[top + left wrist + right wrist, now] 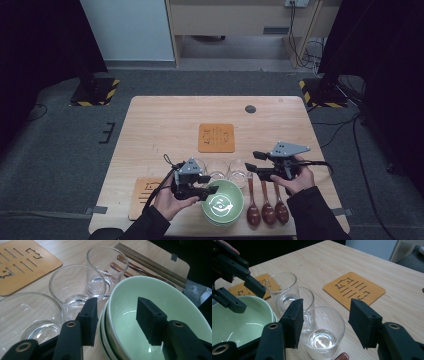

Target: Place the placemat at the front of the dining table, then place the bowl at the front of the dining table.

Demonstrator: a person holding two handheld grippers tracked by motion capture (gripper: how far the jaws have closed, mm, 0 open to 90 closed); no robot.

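L gripper (115,317) jaws apart astride green bowl (160,315) rim (stacked) | R gripper (325,322) wide, empty, over glass (322,332)

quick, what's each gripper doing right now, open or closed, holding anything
Left gripper: open, jaws straddling the rim of the green bowl, not clamped.
Right gripper: open, holding nothing, jaws hovering by the nearest glass.

Bowls (223,202); glasses (239,171); spoons (268,210); trivets (216,137)
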